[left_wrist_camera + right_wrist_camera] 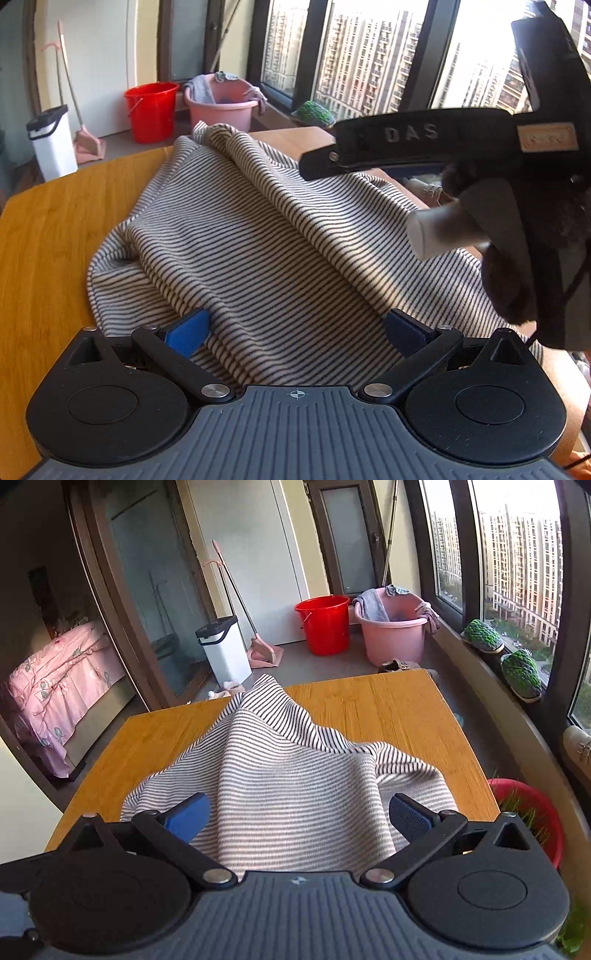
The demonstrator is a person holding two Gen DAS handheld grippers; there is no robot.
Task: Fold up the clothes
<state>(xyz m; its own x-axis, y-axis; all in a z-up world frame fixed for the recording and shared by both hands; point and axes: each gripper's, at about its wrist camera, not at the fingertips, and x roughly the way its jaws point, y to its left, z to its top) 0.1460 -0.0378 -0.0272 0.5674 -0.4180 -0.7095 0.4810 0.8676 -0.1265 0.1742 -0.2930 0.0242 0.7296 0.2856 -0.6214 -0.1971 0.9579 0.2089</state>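
Two grippers work over one striped garment that lies rumpled on the wooden table.

On the left, the left gripper has its jaws spread wide, the blue pads well apart. The striped cloth runs straight between them and back up to the gripper's body, with a long raised fold leading away from the right pad toward the far end of the table. The pads stand at either side of the cloth and do not pinch it; whether they touch it I cannot tell. To the right of this gripper, the other gripper's black body crosses above the cloth, held by a hand in a dark fuzzy sleeve.

Moving right, the right gripper is also spread open, its blue pads set wide. The same garment lies between them, bunched into a peak in the middle and tapering to a point near the table's far edge. Its near edge passes under the gripper's front, out of sight.

Beyond the table, on the floor, stand a white bin, a red bucket and a pink tub with cloths hung over its rim.
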